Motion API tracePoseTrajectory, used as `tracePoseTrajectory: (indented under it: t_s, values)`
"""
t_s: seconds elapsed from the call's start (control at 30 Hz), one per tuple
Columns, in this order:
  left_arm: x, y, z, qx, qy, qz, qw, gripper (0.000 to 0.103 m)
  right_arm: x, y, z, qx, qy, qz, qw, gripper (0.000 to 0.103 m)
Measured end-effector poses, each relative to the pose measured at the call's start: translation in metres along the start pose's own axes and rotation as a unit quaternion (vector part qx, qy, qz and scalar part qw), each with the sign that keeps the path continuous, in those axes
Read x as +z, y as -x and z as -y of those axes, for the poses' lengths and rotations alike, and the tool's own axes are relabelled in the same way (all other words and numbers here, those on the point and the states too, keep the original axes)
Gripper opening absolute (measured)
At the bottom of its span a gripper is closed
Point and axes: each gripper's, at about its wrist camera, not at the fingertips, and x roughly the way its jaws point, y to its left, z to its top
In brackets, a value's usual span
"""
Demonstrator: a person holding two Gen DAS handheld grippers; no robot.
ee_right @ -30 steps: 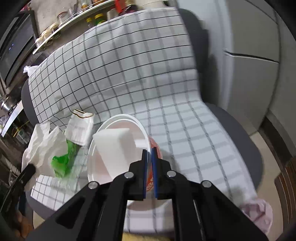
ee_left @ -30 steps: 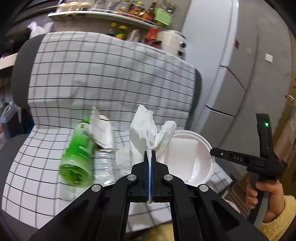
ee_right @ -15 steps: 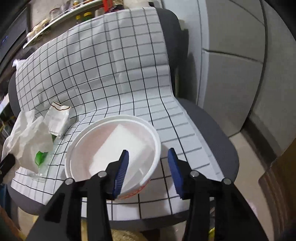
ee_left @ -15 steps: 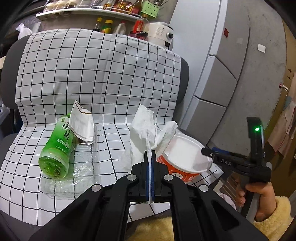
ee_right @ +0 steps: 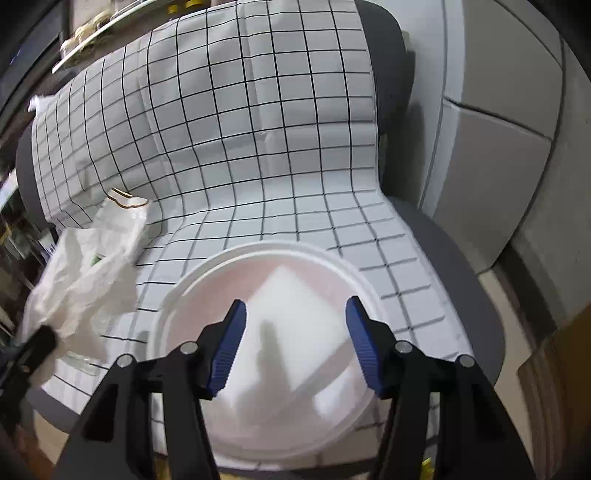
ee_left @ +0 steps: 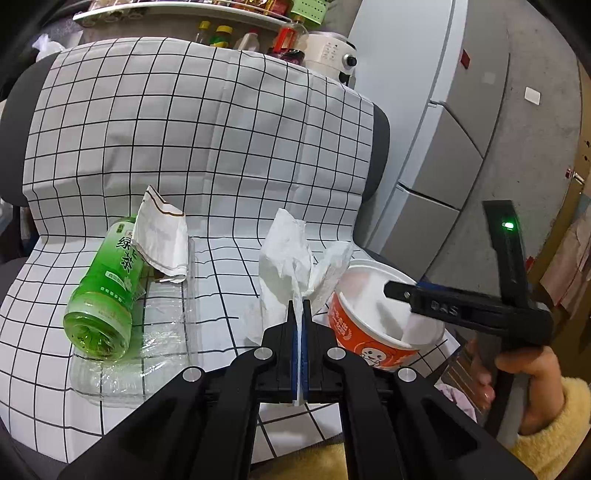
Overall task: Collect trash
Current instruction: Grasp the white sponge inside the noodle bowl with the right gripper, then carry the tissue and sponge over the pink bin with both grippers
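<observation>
My left gripper [ee_left: 299, 306] is shut on a crumpled white tissue [ee_left: 291, 254] and holds it above the checked seat, just left of an orange paper bowl [ee_left: 373, 343]. The bowl [ee_right: 207, 306] stands on the seat's right front with a white foam block [ee_right: 295, 325] inside. My right gripper [ee_right: 295, 328] is open and hovers over the bowl's mouth, empty. A green tea bottle [ee_left: 107, 288] lies in a clear plastic tray [ee_left: 155, 354] at the left, with a white paper wrapper [ee_left: 162, 236] leaning on it.
The trash lies on a grey chair covered with a white checked cloth [ee_left: 184, 129]. A grey cabinet [ee_left: 436, 184] stands to the right. A shelf of bottles [ee_left: 236, 22] runs behind the chair. A pink cloth [ee_left: 454, 398] lies on the floor by the seat's right edge.
My right gripper has let go of the bowl's rim and opened wide. The bowl now stands upright on the seat. My left gripper still holds the tissue and has drawn back a little.
</observation>
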Motion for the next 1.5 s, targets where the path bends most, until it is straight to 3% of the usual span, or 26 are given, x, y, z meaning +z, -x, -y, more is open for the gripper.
tracePoseTrajectory:
  t_s: [0.1, 0.23, 0.33, 0.5, 0.57, 0.63, 0.8, 1.0, 1.03, 1.13, 1.3, 1.43, 1.5]
  values:
    - [0.002, -0.001, -0.005, -0.001, 0.006, 0.000, 1.0000, 0.001, -0.007, 0.001, -0.006, 0.010, -0.002, -0.020, 1.000, 0.069]
    - [0.001, -0.003, -0.011, -0.005, 0.010, -0.002, 0.9999, 0.001, -0.004, -0.015, -0.003, -0.007, -0.021, -0.041, 0.999, 0.071]
    - [0.000, 0.000, -0.014, -0.004, 0.012, -0.002, 0.9999, 0.001, 0.003, -0.025, -0.004, -0.007, -0.021, -0.036, 0.999, 0.073]
    - [0.001, 0.004, -0.022, -0.002, 0.019, 0.000, 0.9998, 0.001, 0.018, -0.038, -0.026, 0.030, 0.060, -0.023, 0.997, 0.073]
    - [0.001, 0.005, -0.023, 0.001, 0.019, 0.002, 0.9998, 0.001, 0.021, -0.033, -0.036, 0.015, 0.086, -0.010, 0.996, 0.073]
    - [0.002, 0.005, -0.026, 0.002, 0.022, 0.004, 0.9997, 0.001, 0.020, -0.027, -0.043, 0.000, 0.097, -0.001, 0.995, 0.081]
    - [0.004, 0.002, -0.026, -0.001, 0.024, 0.001, 0.9997, 0.001, 0.019, -0.038, -0.047, -0.044, 0.106, -0.014, 0.993, 0.082]
    - [0.003, -0.002, -0.023, -0.003, 0.020, -0.004, 0.9998, 0.001, 0.022, -0.062, -0.039, -0.043, 0.077, -0.049, 0.995, 0.082]
    - [0.003, -0.001, -0.022, -0.002, 0.020, -0.004, 0.9998, 0.001, 0.021, -0.062, -0.038, -0.039, 0.069, -0.046, 0.996, 0.077]
    - [0.003, 0.000, -0.022, -0.001, 0.020, -0.003, 0.9998, 0.001, 0.022, -0.054, -0.037, -0.036, 0.057, -0.025, 0.997, 0.059]
    - [0.007, 0.007, -0.019, 0.001, 0.017, 0.007, 0.9998, 0.001, 0.028, -0.015, -0.039, -0.005, 0.054, 0.059, 0.997, 0.055]
    - [0.008, 0.016, -0.007, -0.003, 0.009, 0.015, 0.9998, 0.001, 0.032, 0.031, -0.033, 0.020, 0.046, 0.137, 0.989, 0.055]
    - [0.008, 0.022, 0.004, -0.011, -0.002, 0.020, 0.9997, 0.001, 0.030, 0.053, -0.030, 0.011, 0.047, 0.162, 0.986, 0.055]
